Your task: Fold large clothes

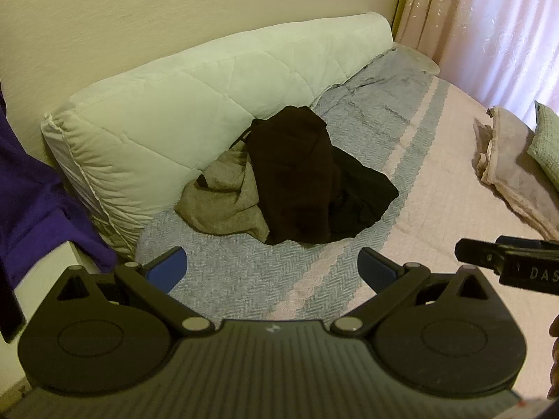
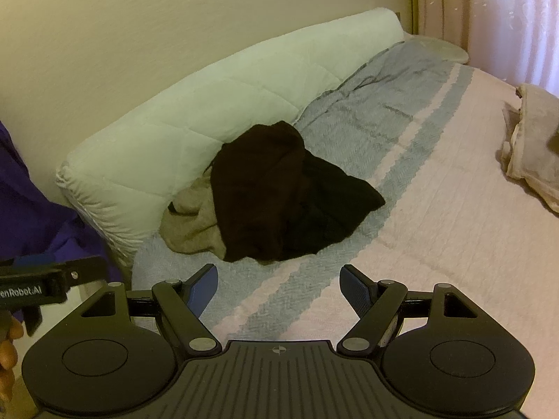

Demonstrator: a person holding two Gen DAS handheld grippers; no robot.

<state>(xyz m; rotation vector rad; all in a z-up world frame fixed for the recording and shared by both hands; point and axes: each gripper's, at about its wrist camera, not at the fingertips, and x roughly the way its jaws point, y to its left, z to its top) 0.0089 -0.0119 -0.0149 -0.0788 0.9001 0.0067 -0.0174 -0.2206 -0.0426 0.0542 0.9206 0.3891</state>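
Note:
A crumpled dark brown garment point(image 1: 307, 178) point(image 2: 283, 195) lies heaped on the bed, partly covering a grey-beige garment point(image 1: 223, 202) point(image 2: 192, 223) beside the white quilted bolster. My left gripper point(image 1: 272, 269) hovers open over the blue-grey bedspread, short of the heap, with nothing between its blue pads. My right gripper point(image 2: 279, 289) is also open and empty, a little nearer the pink part of the cover. Each gripper's body shows at the edge of the other's view.
A white quilted bolster point(image 1: 195, 97) point(image 2: 216, 104) runs along the wall behind the heap. Purple cloth point(image 1: 38, 195) point(image 2: 28, 209) hangs at the left. Folded beige and green textiles point(image 1: 517, 171) point(image 2: 534, 150) sit on the bed's right. Pink curtains point(image 1: 489, 28) hang beyond.

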